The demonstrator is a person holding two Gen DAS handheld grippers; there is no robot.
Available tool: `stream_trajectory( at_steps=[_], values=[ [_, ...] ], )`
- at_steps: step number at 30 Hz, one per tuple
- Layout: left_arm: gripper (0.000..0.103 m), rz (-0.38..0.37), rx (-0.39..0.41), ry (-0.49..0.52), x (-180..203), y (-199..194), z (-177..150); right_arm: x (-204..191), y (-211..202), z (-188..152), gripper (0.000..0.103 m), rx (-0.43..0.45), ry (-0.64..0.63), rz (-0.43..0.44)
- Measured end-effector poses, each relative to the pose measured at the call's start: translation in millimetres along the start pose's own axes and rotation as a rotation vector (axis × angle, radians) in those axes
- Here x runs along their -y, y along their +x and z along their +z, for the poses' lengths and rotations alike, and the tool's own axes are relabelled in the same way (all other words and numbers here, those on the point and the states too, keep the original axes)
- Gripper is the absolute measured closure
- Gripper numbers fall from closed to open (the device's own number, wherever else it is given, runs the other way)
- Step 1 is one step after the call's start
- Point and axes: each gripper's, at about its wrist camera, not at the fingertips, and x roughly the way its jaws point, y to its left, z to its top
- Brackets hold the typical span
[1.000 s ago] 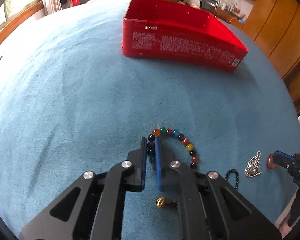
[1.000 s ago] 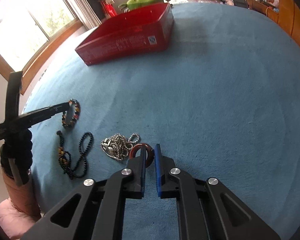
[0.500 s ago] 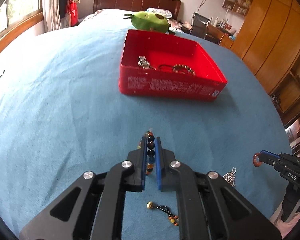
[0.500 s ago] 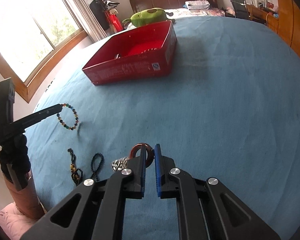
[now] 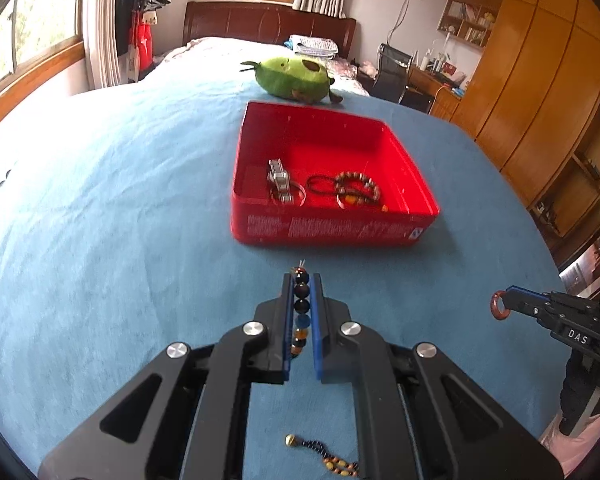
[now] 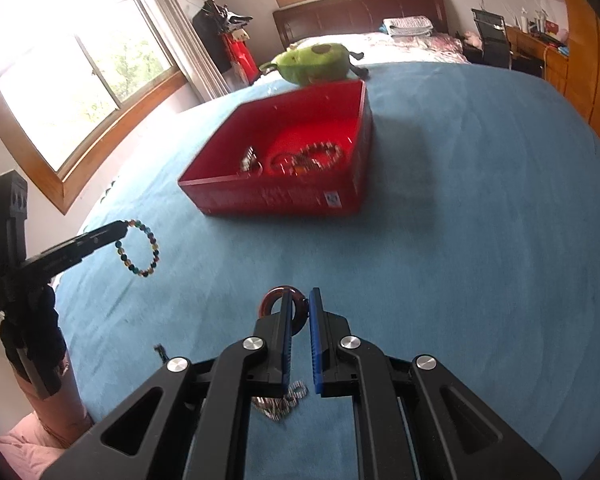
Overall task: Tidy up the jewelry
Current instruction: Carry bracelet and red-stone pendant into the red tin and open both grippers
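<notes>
My left gripper [image 5: 302,280] is shut on a multicoloured bead bracelet [image 5: 301,312], held in the air short of the red tin [image 5: 332,232]. The bracelet hangs as a loop from the left gripper in the right wrist view [image 6: 140,250]. My right gripper [image 6: 298,296] is shut on a dark red ring [image 6: 278,304], also lifted; it shows at the right of the left wrist view [image 5: 499,305]. The red tin [image 6: 284,200] holds a silver watch band [image 5: 280,184], a dark cord and a brown bead bracelet [image 5: 358,188].
A dark beaded cord with a gold bead [image 5: 324,454] lies on the blue cloth [image 5: 100,240] under my left gripper. A silver chain [image 6: 280,400] lies under my right gripper. A green plush toy [image 5: 296,78] sits behind the tin.
Both grippers have risen from the cloth with their pieces and moved toward the red tin, whose inside has come into view.
</notes>
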Motion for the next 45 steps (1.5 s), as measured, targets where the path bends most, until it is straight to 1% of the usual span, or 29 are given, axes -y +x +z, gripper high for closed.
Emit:
stream_trajectory(
  at_steps=[6,11,15,19,23,27,28,31,33,36,37,38,40,43,45],
  values=[
    [0.097,0.002,0.037,-0.009,4,0,42,-9,14,45,0.095,0.01,-0.011,0.019],
    [0.097,0.016,0.062,-0.01,7,16,83,-13,44,88,0.095,-0.014,-0.009,0.027],
    [0.097,0.014,0.038,-0.016,5,50,109,-10,78,119,0.095,-0.048,-0.001,0.019],
    [0.097,0.011,-0.005,-0.024,-1,90,122,-5,112,137,0.095,-0.081,0.005,0.0],
    [0.097,0.022,-0.056,-0.027,-4,128,125,1,145,145,0.095,-0.125,0.012,-0.014],
    [0.097,0.021,-0.105,-0.031,-9,158,124,6,161,145,0.095,-0.14,0.018,-0.025],
    [0.096,0.019,-0.113,-0.03,-9,163,123,7,164,145,0.092,-0.142,0.018,-0.029],
    [0.095,0.021,-0.112,-0.039,-12,164,122,8,163,142,0.091,-0.136,0.015,-0.041],
    [0.095,0.022,-0.099,-0.041,-11,157,122,9,157,140,0.091,-0.126,0.022,-0.029],
    [0.092,0.026,-0.08,-0.039,-10,146,121,6,141,135,0.091,-0.092,0.01,-0.046],
    [0.088,0.032,-0.064,-0.033,-8,138,119,4,134,133,0.091,-0.078,0.005,-0.046],
    [0.076,0.039,-0.052,-0.028,-6,130,117,3,127,131,0.09,-0.067,0.002,-0.043],
    [0.06,0.056,-0.026,-0.024,-4,117,112,1,116,128,0.085,-0.047,-0.001,-0.041],
    [0.059,0.079,0.003,-0.008,0,96,96,-4,98,117,0.082,-0.021,-0.017,-0.05],
    [0.059,0.084,0.004,-0.012,1,87,87,-7,88,107,0.08,-0.014,-0.022,-0.054]
  ],
)
